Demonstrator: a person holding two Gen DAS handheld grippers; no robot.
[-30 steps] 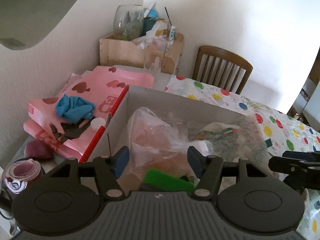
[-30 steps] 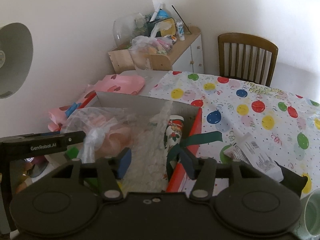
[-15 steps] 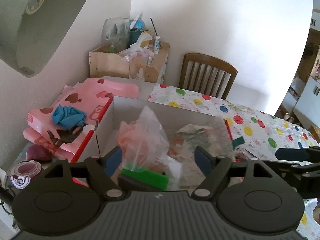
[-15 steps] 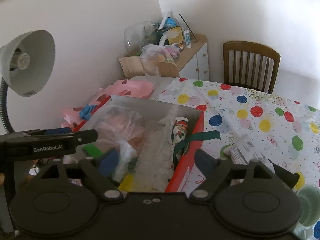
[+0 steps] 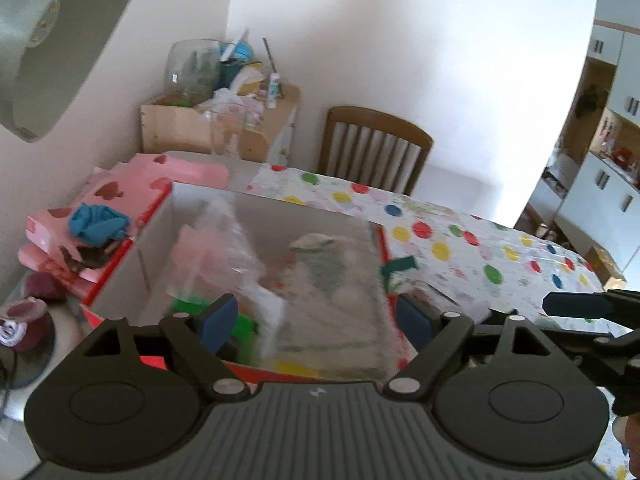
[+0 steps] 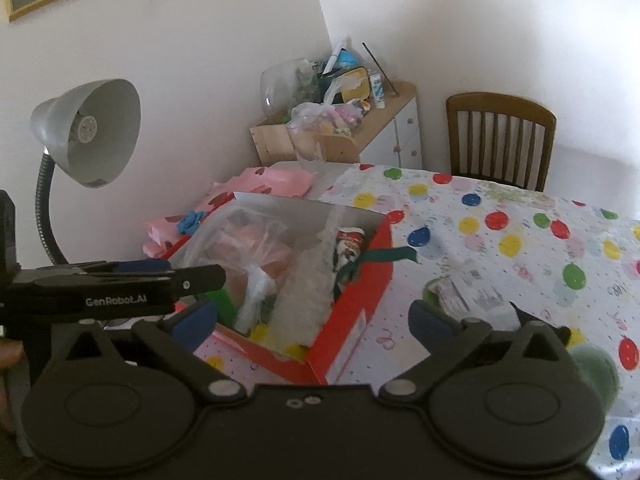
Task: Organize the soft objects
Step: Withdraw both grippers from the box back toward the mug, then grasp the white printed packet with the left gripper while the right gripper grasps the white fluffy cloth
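A red cardboard box [image 6: 352,292] with white inner walls [image 5: 160,236] stands on the dotted tablecloth [image 6: 520,232]. In it lie a clear plastic bag of pink stuff [image 6: 248,244] [image 5: 216,248], a sheet of bubble wrap [image 6: 304,292] [image 5: 332,312], a rolled festive paper [image 6: 348,244] and a green piece [image 5: 188,304]. My left gripper [image 5: 316,320] hangs over the box's near edge, its jaws opening with nothing between the pads. My right gripper [image 6: 312,320] sits near the box's front corner, jaws also opening and empty. The left gripper [image 6: 120,284] also shows side-on in the right wrist view.
Left of the box lie pink wrapping paper and a blue cloth [image 5: 100,220]. A grey desk lamp [image 6: 88,132] stands at the left. A cluttered wooden cabinet [image 6: 340,136] and a chair [image 6: 500,140] are behind. A white packet [image 6: 468,296] and green cup [image 6: 596,368] lie right of the box.
Both grippers have pulled back and up from the box, and both pairs of jaws have spread wider. The bags stay in the box.
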